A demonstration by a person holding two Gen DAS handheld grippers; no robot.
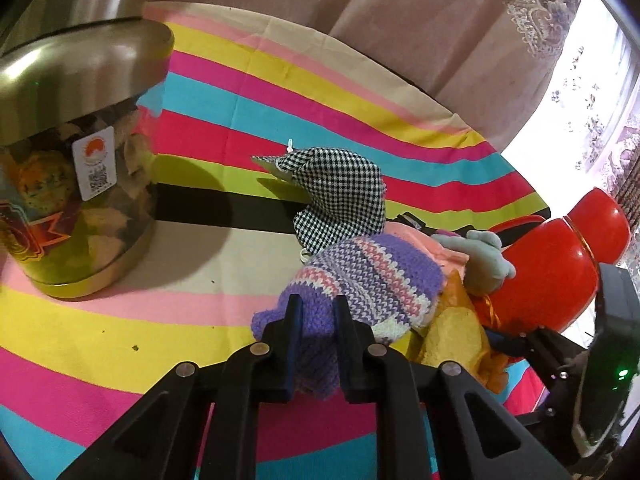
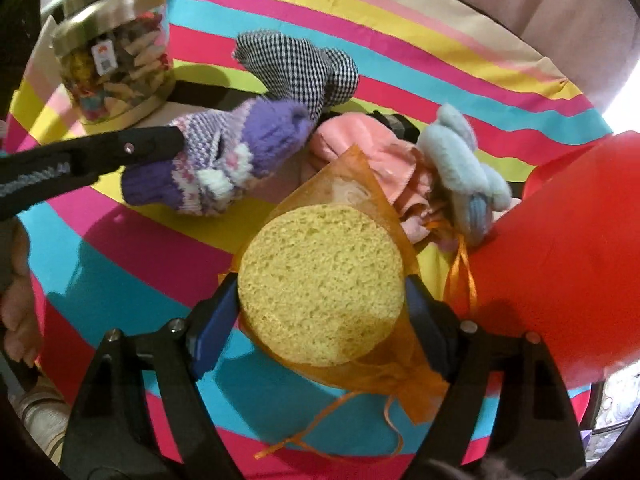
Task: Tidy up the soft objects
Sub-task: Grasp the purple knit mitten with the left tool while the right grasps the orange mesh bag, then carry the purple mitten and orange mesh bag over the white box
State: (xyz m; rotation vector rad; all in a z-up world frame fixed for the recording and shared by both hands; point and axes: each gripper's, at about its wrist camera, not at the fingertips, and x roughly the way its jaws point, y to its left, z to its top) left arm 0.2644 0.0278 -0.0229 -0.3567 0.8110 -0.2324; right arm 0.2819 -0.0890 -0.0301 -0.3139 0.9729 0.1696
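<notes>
My left gripper [image 1: 316,308] is shut on the cuff of a purple, pink and white knitted glove [image 1: 360,280]; it also shows in the right wrist view [image 2: 224,160], with the left gripper [image 2: 176,140] clamped on it. My right gripper [image 2: 320,292] is shut on a round yellow sponge [image 2: 320,284] in an orange mesh bag [image 2: 352,176], held above the cloth. A black-and-white checked cloth [image 1: 340,196] [image 2: 300,68], a pink cloth [image 2: 360,152] and a pale blue plush toy [image 2: 464,168] lie in a pile behind.
A glass jar [image 1: 76,184] with a metal lid [image 2: 112,4] stands at the left on the striped tablecloth [image 1: 240,92]. A red glossy vessel [image 1: 560,264] [image 2: 560,248] stands close on the right. Curtains hang behind the table.
</notes>
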